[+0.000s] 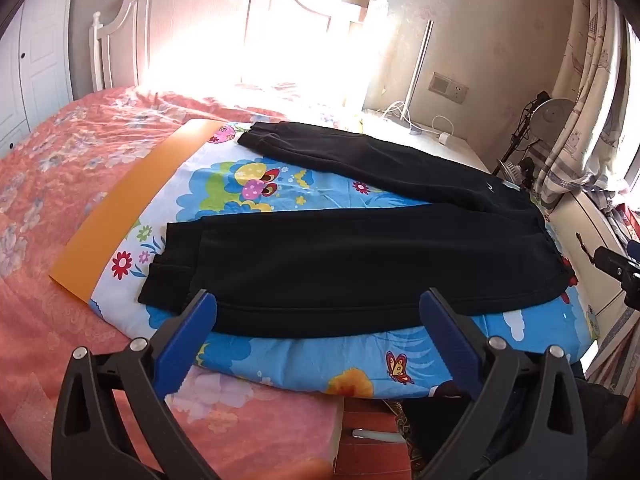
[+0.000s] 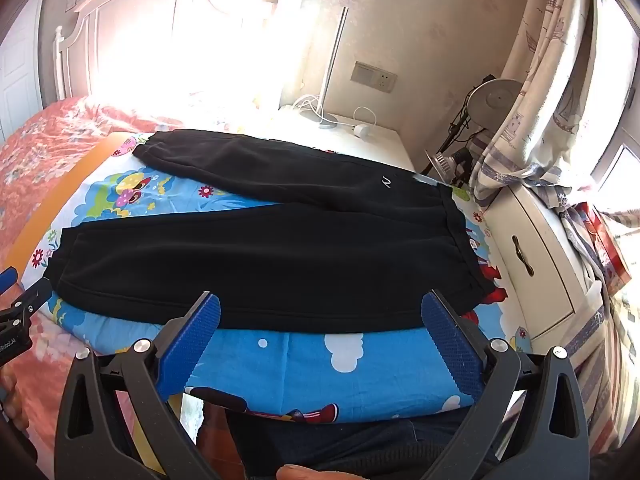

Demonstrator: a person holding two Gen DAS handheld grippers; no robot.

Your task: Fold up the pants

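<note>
Just beyond L gripper (image 1: 318,306): pants (image 1: 360,256)

A pair of black pants (image 1: 360,256) lies spread flat across the middle of the frame on a bright blue cartoon-print sheet (image 1: 312,364). The legs fork apart toward the left, their cuffs pointing that way, and the waistband sits at the right. An orange board (image 1: 132,208) runs diagonally along the sheet's left edge. Both rest on a bed with a pink floral cover (image 1: 60,152), which fills the left side. At the bottom, the left gripper (image 1: 318,304) hangs with its blue pads (image 1: 188,344) spread wide, over the near edge of the pants, gripping nothing. A white headboard (image 1: 192,28) glares with sunlight at the top. Patterned curtains (image 1: 588,92) hang at upper right.
</note>
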